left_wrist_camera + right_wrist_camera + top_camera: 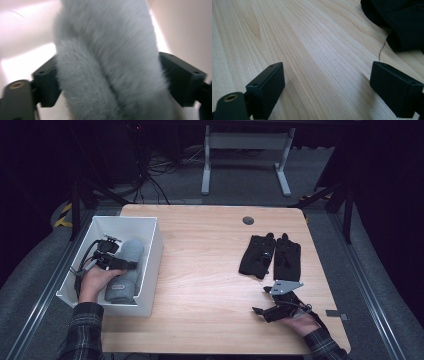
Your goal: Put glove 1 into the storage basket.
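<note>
Wooden counter (210,265), white bin (150,225). Grey fleece roll (125,267): soft, light, compressible; take mid-body. Left gripper (131,265) released, astride it. Right gripper (260,300) open, near black gloves (270,255).

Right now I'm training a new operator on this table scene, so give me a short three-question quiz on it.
1. True or false: the grey fuzzy rolled fabric lies inside the white rectangular plastic bin.
2. What lies ahead of the right tool on the light wooden table?
3. The left tool has its jaws: A) clamped shut on the roll, B) spread wide beside the roll.

Key: 1 true; 2 a pair of black fabric gloves; 3 B.
</note>
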Demonstrator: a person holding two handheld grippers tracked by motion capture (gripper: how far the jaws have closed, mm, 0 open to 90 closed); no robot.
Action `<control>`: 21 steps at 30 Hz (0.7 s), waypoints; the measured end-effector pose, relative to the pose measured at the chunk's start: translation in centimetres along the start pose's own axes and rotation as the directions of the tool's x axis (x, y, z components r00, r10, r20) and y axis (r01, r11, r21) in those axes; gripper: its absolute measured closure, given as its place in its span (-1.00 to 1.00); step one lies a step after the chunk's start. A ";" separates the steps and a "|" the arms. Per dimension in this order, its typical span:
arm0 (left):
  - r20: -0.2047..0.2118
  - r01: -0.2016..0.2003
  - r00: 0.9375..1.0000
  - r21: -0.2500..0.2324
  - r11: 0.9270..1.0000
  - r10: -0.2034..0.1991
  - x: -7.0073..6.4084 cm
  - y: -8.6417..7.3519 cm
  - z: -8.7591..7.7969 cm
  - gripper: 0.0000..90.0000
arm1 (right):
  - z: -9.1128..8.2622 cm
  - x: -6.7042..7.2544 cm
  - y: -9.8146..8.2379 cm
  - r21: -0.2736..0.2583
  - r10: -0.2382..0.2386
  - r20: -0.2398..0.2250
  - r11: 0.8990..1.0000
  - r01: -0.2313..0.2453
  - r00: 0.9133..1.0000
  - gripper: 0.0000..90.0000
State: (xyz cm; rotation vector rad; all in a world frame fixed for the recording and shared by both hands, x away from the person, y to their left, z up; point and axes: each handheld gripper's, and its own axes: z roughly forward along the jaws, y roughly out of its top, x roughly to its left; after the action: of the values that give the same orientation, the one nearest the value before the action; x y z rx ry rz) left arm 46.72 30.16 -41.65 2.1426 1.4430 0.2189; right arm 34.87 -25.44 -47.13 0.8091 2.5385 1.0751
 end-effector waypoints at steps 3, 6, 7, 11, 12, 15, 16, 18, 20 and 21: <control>-0.027 0.004 1.000 -0.023 1.000 -0.004 0.0 0.3 -0.8 -0.85 | 0.0 0.0 0.0 0.000 0.000 0.000 1.000 0.000 1.000 -0.71; -0.048 0.007 0.999 -0.035 0.999 -0.009 -0.1 0.5 -1.2 -0.89 | 0.0 0.0 0.0 0.000 0.000 0.000 1.000 0.000 1.000 -0.71; -0.051 0.008 0.999 -0.044 0.999 -0.010 -0.1 0.6 -1.4 -0.90 | 0.0 0.0 0.0 0.000 0.000 0.000 1.000 0.000 1.000 -0.71; -0.068 0.007 0.998 -0.081 0.997 -0.012 -0.6 1.2 -2.4 -0.97 | 0.0 0.0 0.0 0.000 0.000 0.000 1.000 0.000 1.000 -0.71; -0.070 0.005 0.998 -0.093 0.996 -0.011 -0.8 1.3 -2.7 -0.97 | 0.0 0.0 0.0 0.000 0.000 0.000 1.000 0.000 1.000 -0.71; -0.062 -0.007 0.998 -0.115 0.993 -0.001 -1.3 1.9 -3.5 -0.97 | 0.0 0.0 0.0 0.000 0.000 0.000 1.000 0.000 1.000 -0.71; -0.065 -0.013 0.998 -0.123 0.992 0.005 -1.5 2.1 -3.8 -0.97 | 0.0 0.0 0.0 0.000 0.000 0.000 1.000 0.000 1.000 -0.71; -0.059 -0.027 0.998 -0.143 0.989 0.019 -2.0 2.5 -4.5 -0.97 | 0.0 0.0 0.0 0.000 0.001 0.000 1.000 -0.001 1.000 -0.71; -0.058 -0.043 0.998 -0.148 0.988 0.035 -2.5 2.9 -4.9 -0.97 | 0.0 0.0 0.0 0.000 0.001 0.001 1.000 -0.001 1.000 -0.71; -0.051 -0.052 0.998 -0.157 0.986 0.044 -2.9 3.1 -5.2 -0.97 | 0.0 0.0 0.0 0.000 0.000 0.001 1.000 0.000 1.000 -0.71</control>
State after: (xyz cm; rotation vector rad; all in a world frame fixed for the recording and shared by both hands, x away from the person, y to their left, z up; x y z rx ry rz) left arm 45.85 28.53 -35.25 2.0562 1.3534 0.3916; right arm 34.87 -25.43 -47.13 0.8099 2.5380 1.0750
